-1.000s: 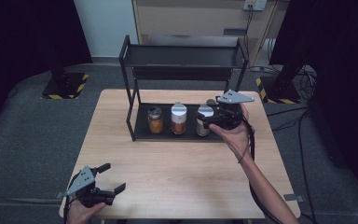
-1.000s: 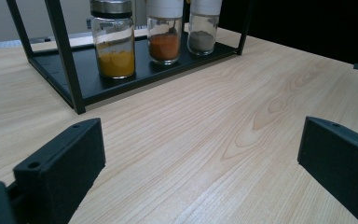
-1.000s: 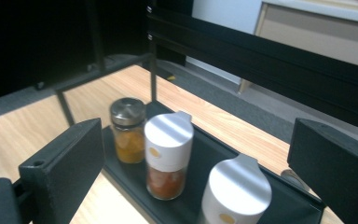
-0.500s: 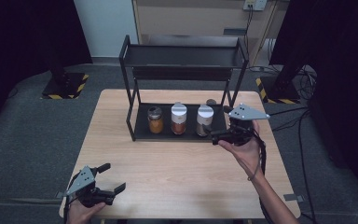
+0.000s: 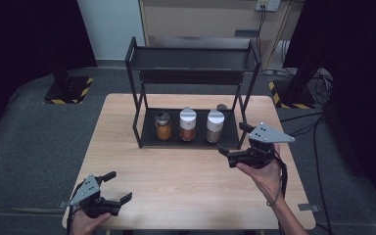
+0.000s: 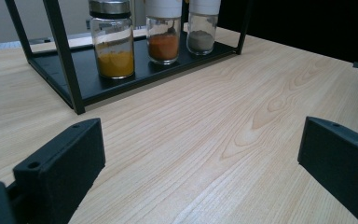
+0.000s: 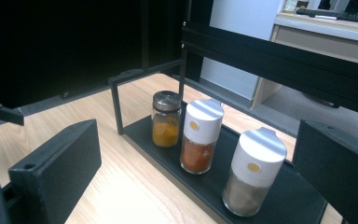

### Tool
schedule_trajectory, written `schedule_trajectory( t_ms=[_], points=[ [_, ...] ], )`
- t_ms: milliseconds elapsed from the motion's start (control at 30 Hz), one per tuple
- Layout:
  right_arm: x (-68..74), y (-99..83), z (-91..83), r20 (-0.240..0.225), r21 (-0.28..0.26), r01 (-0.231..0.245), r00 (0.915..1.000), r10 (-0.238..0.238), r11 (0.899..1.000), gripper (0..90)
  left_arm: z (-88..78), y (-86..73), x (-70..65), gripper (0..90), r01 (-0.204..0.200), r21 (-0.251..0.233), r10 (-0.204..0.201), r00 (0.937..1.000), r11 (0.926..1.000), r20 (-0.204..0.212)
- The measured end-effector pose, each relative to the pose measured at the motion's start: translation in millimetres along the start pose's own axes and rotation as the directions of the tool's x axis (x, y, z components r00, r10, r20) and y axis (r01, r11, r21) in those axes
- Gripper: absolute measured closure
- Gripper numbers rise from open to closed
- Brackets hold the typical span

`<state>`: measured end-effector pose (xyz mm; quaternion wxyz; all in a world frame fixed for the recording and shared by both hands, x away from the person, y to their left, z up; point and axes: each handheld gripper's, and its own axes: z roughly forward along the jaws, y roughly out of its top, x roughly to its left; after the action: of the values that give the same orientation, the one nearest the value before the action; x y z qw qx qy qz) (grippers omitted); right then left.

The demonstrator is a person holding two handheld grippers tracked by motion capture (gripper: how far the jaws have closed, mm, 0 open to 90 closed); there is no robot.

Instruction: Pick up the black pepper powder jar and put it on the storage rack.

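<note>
Freshly parted, the right gripper (image 5: 230, 152) hangs just off the front right corner of the black two-tier rack (image 5: 191, 58) on the wooden table (image 5: 186, 176) — jaws at full spread, nothing between them. Ahead of it on the lower tray stand three spice jars: the white-capped grey-powder jar (image 5: 215, 126) nearest, the red-powder jar (image 5: 187, 124) beyond, the metal-lidded turmeric jar (image 5: 163, 126) farthest. Placing looks finished; the likely next move is a clean withdrawal without clipping the rack's post. Well back at the table's near edge, the left gripper (image 5: 117, 187) rests wide open — empty.
</note>
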<state>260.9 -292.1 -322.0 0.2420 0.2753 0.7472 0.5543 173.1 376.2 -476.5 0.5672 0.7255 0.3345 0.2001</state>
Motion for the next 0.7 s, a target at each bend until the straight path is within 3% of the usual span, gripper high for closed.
schedule_trajectory(
  t_ms=[700],
  points=[
    [7.3, -52.1, -57.6, 0.061, -0.016, -0.009, 0.9981, 0.01, 1.0, 1.7, 0.3, 0.4, -0.5, 0.0, 0.0, 0.004, 0.0, 1.0, 1.0, -0.005]
  ],
)
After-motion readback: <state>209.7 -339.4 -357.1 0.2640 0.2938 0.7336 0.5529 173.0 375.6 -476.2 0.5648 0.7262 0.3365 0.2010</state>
